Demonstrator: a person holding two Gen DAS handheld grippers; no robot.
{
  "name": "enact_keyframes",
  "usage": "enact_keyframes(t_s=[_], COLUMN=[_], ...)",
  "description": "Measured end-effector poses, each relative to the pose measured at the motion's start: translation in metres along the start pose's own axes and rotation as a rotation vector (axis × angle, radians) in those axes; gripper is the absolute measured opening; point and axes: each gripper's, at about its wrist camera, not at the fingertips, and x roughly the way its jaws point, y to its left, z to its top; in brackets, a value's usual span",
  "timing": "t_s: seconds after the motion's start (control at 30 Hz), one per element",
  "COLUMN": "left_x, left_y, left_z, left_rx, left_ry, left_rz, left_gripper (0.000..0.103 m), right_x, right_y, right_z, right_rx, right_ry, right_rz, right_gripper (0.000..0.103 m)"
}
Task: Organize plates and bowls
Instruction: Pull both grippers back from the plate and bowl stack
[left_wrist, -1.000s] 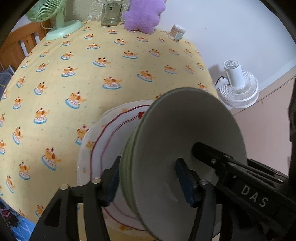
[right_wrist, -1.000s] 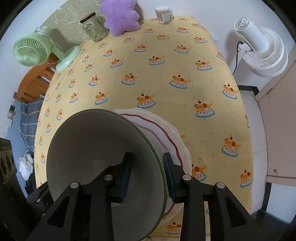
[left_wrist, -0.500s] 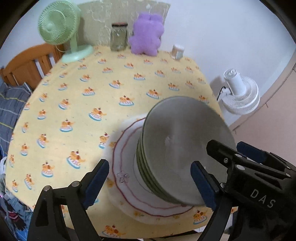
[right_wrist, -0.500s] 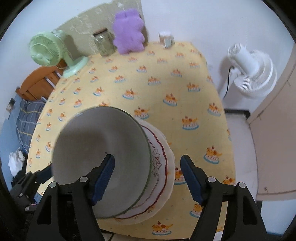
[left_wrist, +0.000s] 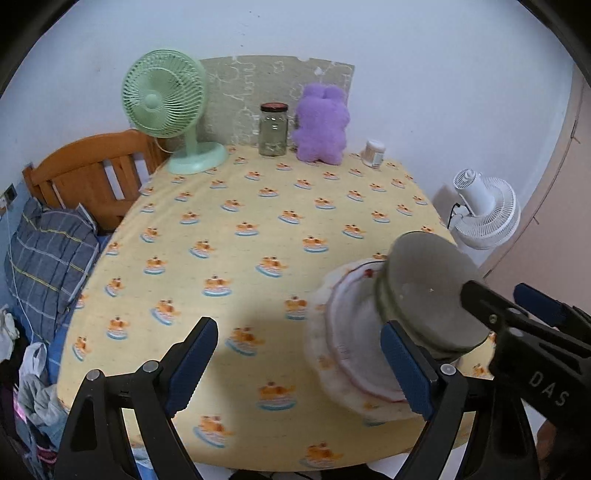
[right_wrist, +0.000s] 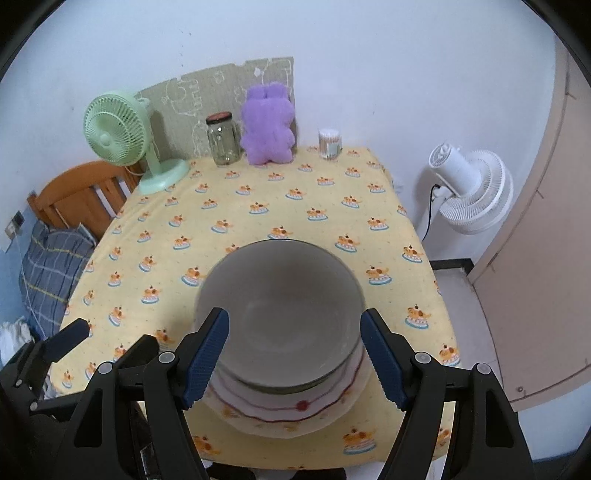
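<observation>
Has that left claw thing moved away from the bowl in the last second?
Yes. The left gripper let go of the grey bowl, opened, and backed off leftward, toward the table's near edge.

table (right_wrist: 258, 221) | plate stack (right_wrist: 288, 410), green fan (right_wrist: 122, 136), jar (right_wrist: 223, 138), plush (right_wrist: 267, 123)

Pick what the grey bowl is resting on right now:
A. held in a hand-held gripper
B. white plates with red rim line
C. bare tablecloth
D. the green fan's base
B: the grey bowl sits on the white plates, with both hand-held grippers open and clear of it.
</observation>
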Motion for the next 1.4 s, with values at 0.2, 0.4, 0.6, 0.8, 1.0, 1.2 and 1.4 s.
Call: enact_keyframes(t_s=[0.2, 0.4, 0.6, 0.8, 1.0, 1.2, 1.4], left_x=[-0.015, -0.019, -0.014, -0.012, -0.010, -0.010, -0.012], left_y=[0.031, 0.062, 0.091, 0.111, 0.117, 0.118, 0.114], left_z=[-0.015, -0.031, -0.046, -0.054, -0.055, -0.054, -0.054], left_rx=[0.099, 0.117, 0.073, 0.023, 0.012, 0.010, 0.018], left_ry=[-0.102, -0.136, -0.111, -0.107, -0.123, -0.133, -0.141], left_rz=[0.018, 0.014, 0.001, 0.009, 0.010, 0.011, 0.003], left_gripper=[0.095, 0.097, 0.100, 0.103, 0.103, 0.103, 0.103], right_x=[-0.008, -0.011, -0.005, 0.001, 0.004, 0.003, 0.001], right_y=[0.033, 0.066, 0.085, 0.099, 0.108, 0.112, 0.109], right_z=[-0.022, -0.044, -0.062, -0.075, -0.080, -0.081, -0.082], right_rx=[0.032, 0.034, 0.051, 0.052, 0.038, 0.035, 0.040], right_ry=[-0.053, -0.110, -0.129, -0.123, -0.122, -0.130, -0.131], right_rz=[-0.011, -0.015, -0.027, -0.044, -0.043, -0.051, -0.061], right_gripper=[0.076, 0.078, 0.082, 0.082, 0.082, 0.082, 0.083])
